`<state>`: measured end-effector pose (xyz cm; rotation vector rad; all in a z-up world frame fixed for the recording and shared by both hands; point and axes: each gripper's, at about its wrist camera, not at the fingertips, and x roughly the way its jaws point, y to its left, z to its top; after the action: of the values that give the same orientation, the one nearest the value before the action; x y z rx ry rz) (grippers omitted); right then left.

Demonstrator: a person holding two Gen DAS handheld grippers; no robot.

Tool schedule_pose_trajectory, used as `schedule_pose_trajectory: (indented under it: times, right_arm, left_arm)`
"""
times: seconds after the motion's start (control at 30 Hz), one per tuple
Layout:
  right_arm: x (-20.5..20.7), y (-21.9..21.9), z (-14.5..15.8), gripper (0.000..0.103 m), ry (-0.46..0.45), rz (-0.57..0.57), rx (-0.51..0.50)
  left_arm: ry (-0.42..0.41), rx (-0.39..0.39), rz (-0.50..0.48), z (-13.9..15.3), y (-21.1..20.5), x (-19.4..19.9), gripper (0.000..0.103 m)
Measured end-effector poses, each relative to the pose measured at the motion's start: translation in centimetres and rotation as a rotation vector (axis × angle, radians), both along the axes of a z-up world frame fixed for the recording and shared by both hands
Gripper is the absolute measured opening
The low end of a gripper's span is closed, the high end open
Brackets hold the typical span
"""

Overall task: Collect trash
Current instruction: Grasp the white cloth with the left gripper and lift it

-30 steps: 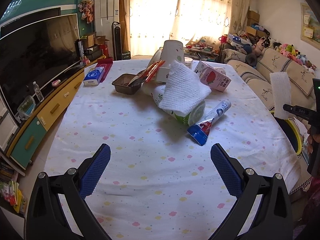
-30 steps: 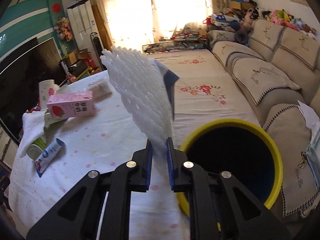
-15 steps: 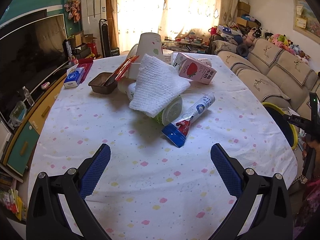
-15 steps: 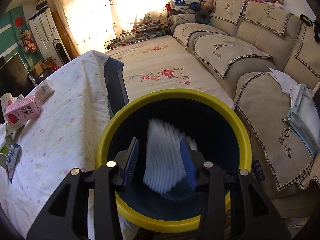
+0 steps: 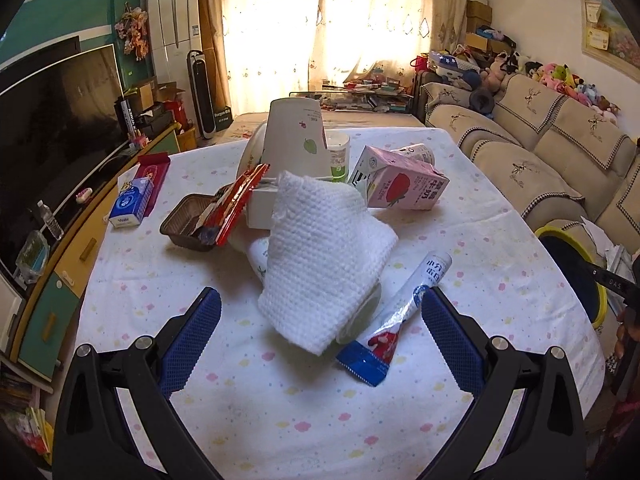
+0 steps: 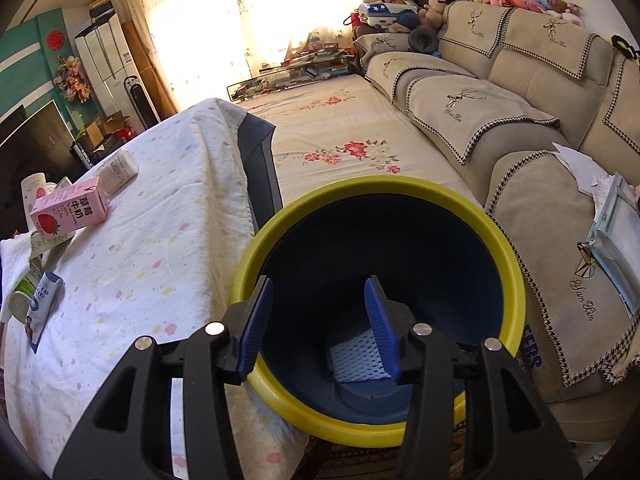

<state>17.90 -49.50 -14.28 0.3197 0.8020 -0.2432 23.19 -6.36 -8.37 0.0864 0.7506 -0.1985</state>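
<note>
My right gripper (image 6: 320, 312) is open and empty, right above the yellow-rimmed dark bin (image 6: 516, 276). A white foam net (image 6: 356, 356) lies at the bin's bottom. My left gripper (image 5: 320, 332) is open and empty, low over the table, just short of a white paper towel (image 5: 324, 252) draped over a tipped cup. A blue and white wrapper (image 5: 400, 316) lies beside it. Behind are a pink milk carton (image 5: 404, 188), a white paper cup (image 5: 296, 136), a red wrapper (image 5: 236, 204) and a brown tray (image 5: 184, 224).
The bin (image 5: 576, 256) stands off the table's right edge, beside a beige sofa (image 6: 520, 120). A blue tissue pack (image 5: 132, 204) lies at the table's left. A TV (image 5: 56, 120) and cabinet run along the left. The tablecloth (image 6: 140, 248) hangs over the table edge.
My right gripper swung over the bin, opened and dropped the foam net, which now lies at the bottom. My left gripper moved closer to the paper towel.
</note>
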Motion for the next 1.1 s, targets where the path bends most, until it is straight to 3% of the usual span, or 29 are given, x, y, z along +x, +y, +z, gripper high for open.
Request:
schedule_pose_trajectory:
  times: [0.17, 0.4, 0.53, 0.6, 0.93, 1.1]
  right_arm:
    - [0.5, 0.1, -0.4, 0.047, 0.01, 0.005, 0.007]
    - [0.6, 0.0, -1.1, 0.047, 0.019, 0.006, 0.02]
    - [0.6, -0.3, -1.1, 0.048, 0.017, 0.004, 0.029]
    - [0.6, -0.3, -1.2, 0.048, 0.016, 0.004, 0.033]
    - [0.0, -0.2, -0.8, 0.048, -0.004, 0.011, 0.048]
    - [-1.3, -0.8, 0.4, 0.049, -0.041, -0.002, 0.049]
  left_arm:
    - [0.033, -0.001, -0.019, -0.2, -0.6, 2.2, 0.085]
    - [0.095, -0.006, -0.036, -1.6, -1.5, 3.8, 0.053]
    - [0.087, -0.023, -0.041, -1.4, -1.4, 3.8, 0.029]
    - [0.082, -0.037, -0.053, -1.1, -1.3, 3.5, 0.011]
    - [-0.032, -0.017, -0.096, 3.2, -1.7, -0.2, 0.01]
    - [-0.079, -0.026, -0.17, 5.9, -3.4, -2.5, 0.01]
